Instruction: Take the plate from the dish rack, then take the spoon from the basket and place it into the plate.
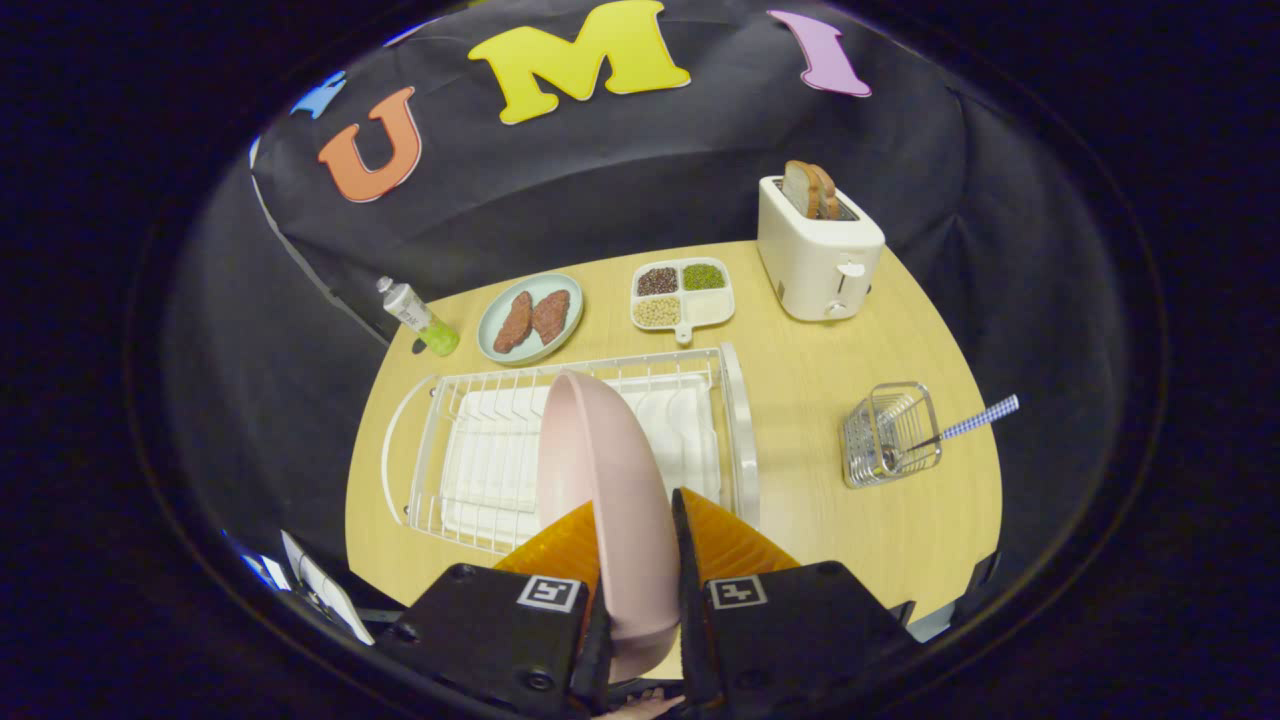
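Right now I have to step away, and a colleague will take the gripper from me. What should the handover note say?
Gripper: shut on the pink round plate, held on edge between both fingers, above the white wire dish rack.
Spoon with checked handle: in the small wire basket, beside the rack on the wooden table.
Done: plate gripped.
Left: set the plate down, fetch the spoon, place it in the plate.
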`<state>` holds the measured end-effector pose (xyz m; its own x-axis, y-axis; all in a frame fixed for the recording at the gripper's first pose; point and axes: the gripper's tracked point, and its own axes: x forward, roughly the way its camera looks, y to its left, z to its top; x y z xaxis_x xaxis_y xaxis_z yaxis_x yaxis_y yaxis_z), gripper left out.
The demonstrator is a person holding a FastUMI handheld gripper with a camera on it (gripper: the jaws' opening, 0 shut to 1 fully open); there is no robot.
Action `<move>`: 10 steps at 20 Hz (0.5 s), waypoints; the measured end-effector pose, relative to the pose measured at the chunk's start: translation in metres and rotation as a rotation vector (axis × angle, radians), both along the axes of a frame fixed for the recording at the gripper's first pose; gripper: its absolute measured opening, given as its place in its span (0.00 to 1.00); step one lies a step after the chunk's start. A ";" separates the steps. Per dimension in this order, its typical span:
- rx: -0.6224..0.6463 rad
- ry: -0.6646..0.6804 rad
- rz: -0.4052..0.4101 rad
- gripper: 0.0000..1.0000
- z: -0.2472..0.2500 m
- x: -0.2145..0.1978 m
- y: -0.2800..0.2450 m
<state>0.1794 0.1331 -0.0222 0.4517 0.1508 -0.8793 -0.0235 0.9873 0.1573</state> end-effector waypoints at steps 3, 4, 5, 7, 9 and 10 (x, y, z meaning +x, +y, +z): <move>0.074 -0.015 0.003 0.33 -0.018 -0.038 -0.012; 0.093 -0.015 -0.008 0.33 -0.028 -0.052 -0.017; 0.108 -0.007 -0.014 0.33 -0.039 -0.067 -0.023; 0.153 0.010 -0.039 0.33 -0.061 -0.091 -0.032; 0.200 0.033 -0.065 0.33 -0.082 -0.111 -0.038; 0.215 0.044 -0.068 0.33 -0.093 -0.119 -0.039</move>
